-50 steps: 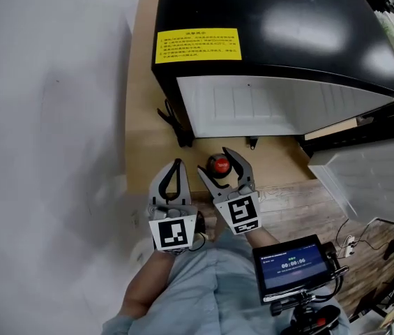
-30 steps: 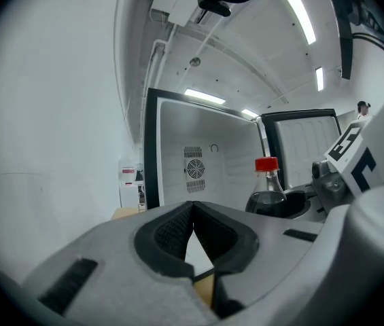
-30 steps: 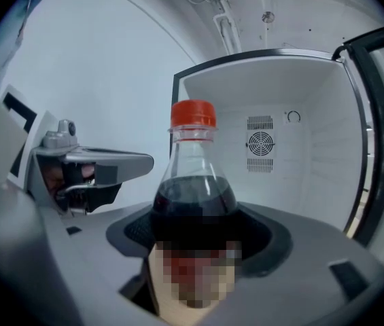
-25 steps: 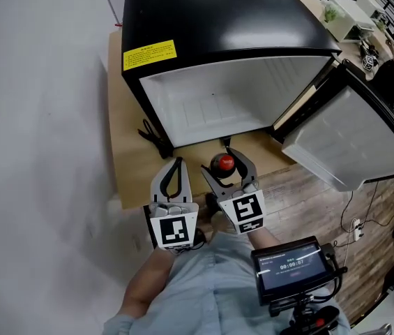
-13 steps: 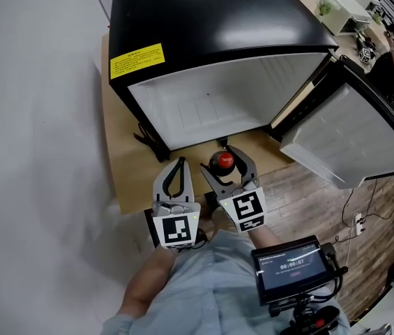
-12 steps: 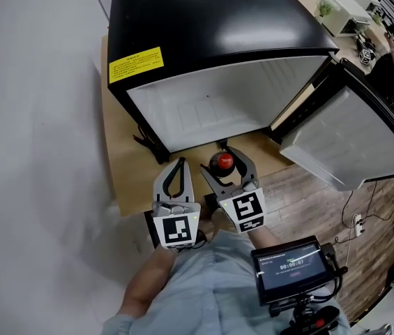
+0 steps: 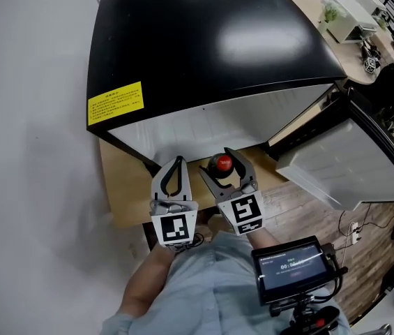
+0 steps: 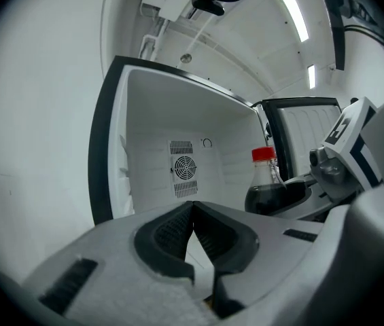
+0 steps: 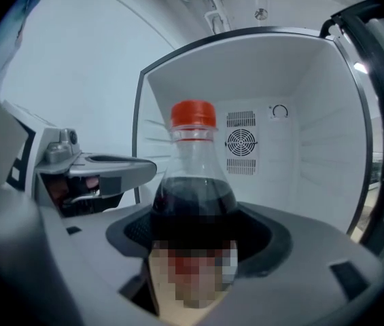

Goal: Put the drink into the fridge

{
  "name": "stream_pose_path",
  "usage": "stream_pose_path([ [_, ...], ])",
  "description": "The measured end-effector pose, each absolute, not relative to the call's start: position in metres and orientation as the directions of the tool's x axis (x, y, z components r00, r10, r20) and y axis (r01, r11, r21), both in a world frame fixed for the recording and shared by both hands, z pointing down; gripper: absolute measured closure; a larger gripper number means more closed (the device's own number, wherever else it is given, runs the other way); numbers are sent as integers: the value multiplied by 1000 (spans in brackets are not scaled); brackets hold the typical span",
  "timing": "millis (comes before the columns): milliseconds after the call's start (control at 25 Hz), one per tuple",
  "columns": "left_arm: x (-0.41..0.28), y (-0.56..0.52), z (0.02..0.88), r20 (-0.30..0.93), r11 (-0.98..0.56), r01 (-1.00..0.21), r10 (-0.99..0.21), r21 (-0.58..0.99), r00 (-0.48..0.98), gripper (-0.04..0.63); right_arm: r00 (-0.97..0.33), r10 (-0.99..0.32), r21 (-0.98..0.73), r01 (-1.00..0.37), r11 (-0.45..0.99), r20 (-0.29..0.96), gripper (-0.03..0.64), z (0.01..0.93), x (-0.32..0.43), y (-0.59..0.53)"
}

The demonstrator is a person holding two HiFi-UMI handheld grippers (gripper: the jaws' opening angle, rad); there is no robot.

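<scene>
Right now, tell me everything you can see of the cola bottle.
The cola bottle is clear plastic with a red screw cap. Dark liquid fills it to the shoulder, and the neck above is empty. Its lower body cannot be made out. It stands upright, gripped at the body between the jaws of the right gripper, in front of the open fridge and facing its white interior.

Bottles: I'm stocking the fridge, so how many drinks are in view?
1. The drink bottle stands gripped in the right gripper, before the open fridge; the fridge's lower interior is hidden.
</scene>
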State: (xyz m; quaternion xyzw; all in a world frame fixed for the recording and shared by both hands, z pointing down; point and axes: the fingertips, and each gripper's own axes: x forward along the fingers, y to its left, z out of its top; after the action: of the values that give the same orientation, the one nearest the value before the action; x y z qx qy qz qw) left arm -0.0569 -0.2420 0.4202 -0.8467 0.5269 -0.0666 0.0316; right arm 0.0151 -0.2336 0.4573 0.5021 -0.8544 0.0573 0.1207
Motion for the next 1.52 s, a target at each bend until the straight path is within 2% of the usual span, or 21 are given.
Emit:
stream_pose_path([
  [760,-39,-305,429,55,-325,-936,-946,-139,320,586,-563,-790,32,-809,587,245,305,452,35,-303],
  [1520,-50,-328,436,26,-303,-933,-952,-195,304,586,-581,-779,42,-795,606,235,305,456,23,-328],
])
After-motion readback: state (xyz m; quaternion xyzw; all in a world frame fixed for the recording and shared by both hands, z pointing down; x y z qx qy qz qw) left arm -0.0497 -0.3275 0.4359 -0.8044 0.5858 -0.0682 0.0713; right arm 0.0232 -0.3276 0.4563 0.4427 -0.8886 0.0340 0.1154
